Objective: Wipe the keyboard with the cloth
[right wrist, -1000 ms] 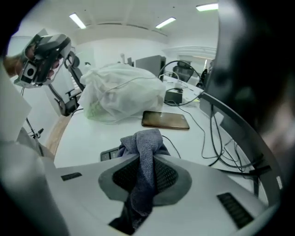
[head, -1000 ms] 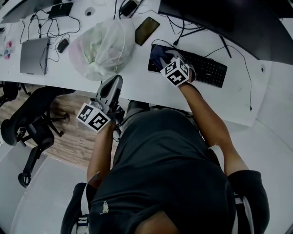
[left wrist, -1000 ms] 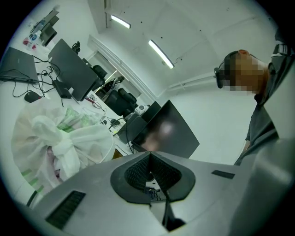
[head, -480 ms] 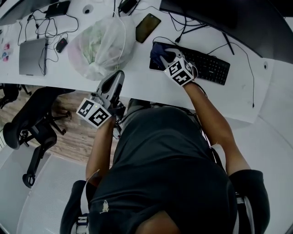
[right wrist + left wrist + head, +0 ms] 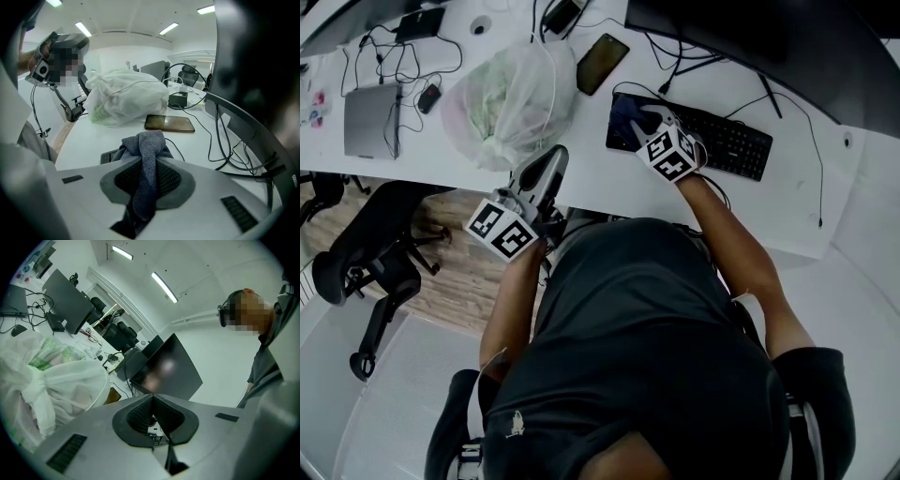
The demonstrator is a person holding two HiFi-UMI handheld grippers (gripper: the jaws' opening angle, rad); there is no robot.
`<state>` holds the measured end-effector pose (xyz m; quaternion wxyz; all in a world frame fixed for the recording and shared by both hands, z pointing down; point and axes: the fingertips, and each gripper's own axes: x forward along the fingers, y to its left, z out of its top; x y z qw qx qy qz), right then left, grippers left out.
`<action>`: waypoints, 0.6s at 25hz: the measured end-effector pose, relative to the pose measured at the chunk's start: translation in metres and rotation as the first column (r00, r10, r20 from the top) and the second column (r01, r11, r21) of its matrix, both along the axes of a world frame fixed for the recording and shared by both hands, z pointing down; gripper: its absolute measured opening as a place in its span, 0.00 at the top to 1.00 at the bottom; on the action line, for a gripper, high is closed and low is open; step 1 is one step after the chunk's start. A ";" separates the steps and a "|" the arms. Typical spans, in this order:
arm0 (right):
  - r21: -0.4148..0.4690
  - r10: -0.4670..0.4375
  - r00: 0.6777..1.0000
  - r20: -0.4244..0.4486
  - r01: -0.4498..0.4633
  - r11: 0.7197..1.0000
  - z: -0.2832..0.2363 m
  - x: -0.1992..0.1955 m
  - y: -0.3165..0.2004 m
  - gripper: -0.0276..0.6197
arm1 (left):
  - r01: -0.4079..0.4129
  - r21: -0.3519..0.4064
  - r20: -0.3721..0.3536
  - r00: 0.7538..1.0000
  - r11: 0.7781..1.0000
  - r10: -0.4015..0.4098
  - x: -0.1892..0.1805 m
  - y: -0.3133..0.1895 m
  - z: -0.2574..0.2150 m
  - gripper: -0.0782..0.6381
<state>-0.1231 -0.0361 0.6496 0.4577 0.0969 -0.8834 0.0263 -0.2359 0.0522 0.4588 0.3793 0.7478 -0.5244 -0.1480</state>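
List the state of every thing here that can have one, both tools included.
Black flat keyboard, lying flat, left end covered.
Right tool, shut on the grey-blue terry cloth.
Left tool, shut, empty.
Grey-blue terry cloth, bunched on the keyboard's left end.
Dark slab phone, screen off.
Grey slim laptop, closed.
Translucent white plastic bag, full.

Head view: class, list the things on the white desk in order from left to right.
Laptop → plastic bag → phone → keyboard. The cloth in the right tongs overlaps the keyboard, so it is left out.
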 end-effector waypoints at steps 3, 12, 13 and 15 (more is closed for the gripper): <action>-0.015 -0.011 1.000 -0.014 0.010 1.000 0.001 -0.001 -0.001 0.86 | 0.007 -0.014 -0.005 1.000 1.000 -0.007 -0.001 -0.003 0.007 0.88; -0.050 -0.033 0.999 -0.019 0.032 0.998 0.001 -0.002 0.000 0.86 | -0.013 -0.016 -0.007 1.000 1.000 0.013 0.003 -0.024 0.009 0.88; -0.049 -0.032 0.999 -0.017 0.031 0.998 0.002 -0.001 0.000 0.86 | -0.016 -0.013 -0.002 1.000 1.000 0.016 0.003 -0.026 0.007 0.88; -0.048 -0.027 1.000 -0.014 0.027 0.999 0.002 -0.001 0.000 0.86 | -0.021 -0.013 0.011 1.000 1.000 0.021 0.001 -0.027 0.005 0.88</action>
